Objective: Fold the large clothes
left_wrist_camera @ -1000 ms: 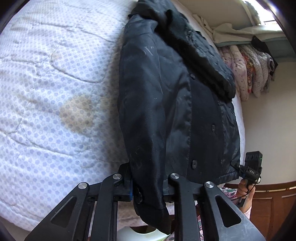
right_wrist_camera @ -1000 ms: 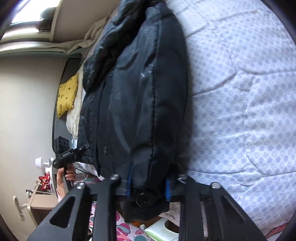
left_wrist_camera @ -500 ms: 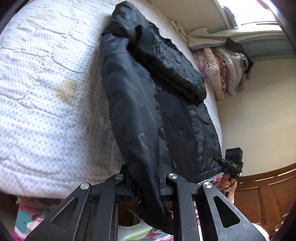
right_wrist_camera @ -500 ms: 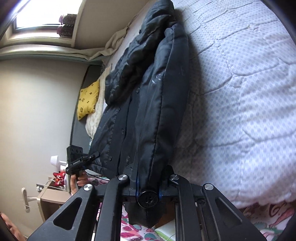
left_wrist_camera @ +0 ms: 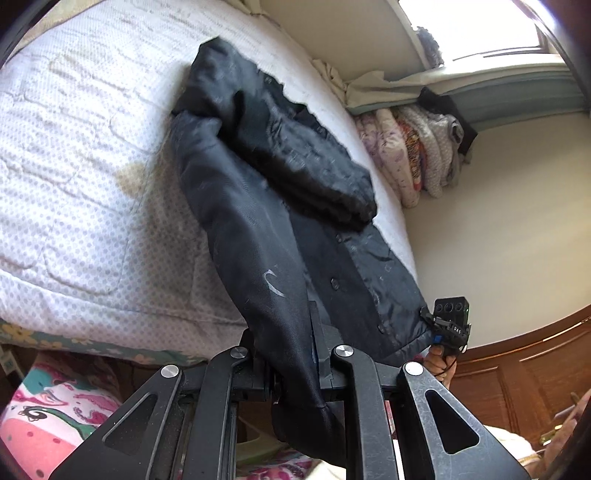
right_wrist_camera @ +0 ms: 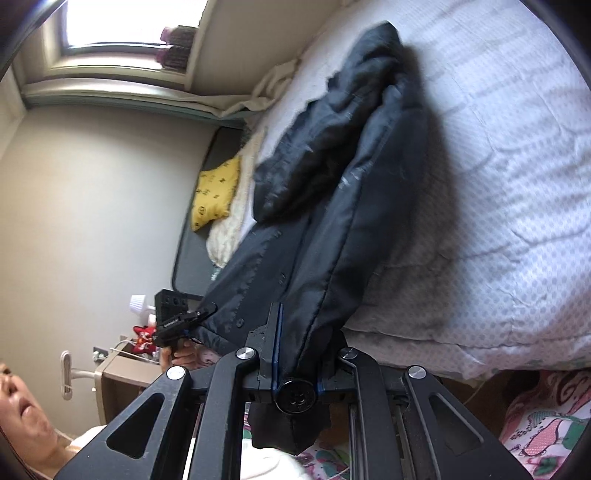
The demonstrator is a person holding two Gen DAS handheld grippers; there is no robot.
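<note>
White quilted bedcover [left_wrist_camera: 74,192] fills the frame's left; the black padded button-front coat [left_wrist_camera: 258,206] runs across it from upper centre down to the near edge. My left tool [left_wrist_camera: 295,363] and right tool [right_wrist_camera: 299,363] each clench a hem corner. I judge the lengthwise fold is beginning; next, carry both corners toward the collar evenly.

Daylight enters from window [left_wrist_camera: 491,33], blown out to white glare. Coat [right_wrist_camera: 354,192] casts a dark shadow on quilt [right_wrist_camera: 517,155]. Right view shows motion blur, quilt dots smeared. Left view sharper. Fisheye bending and black vignette at corners.
</note>
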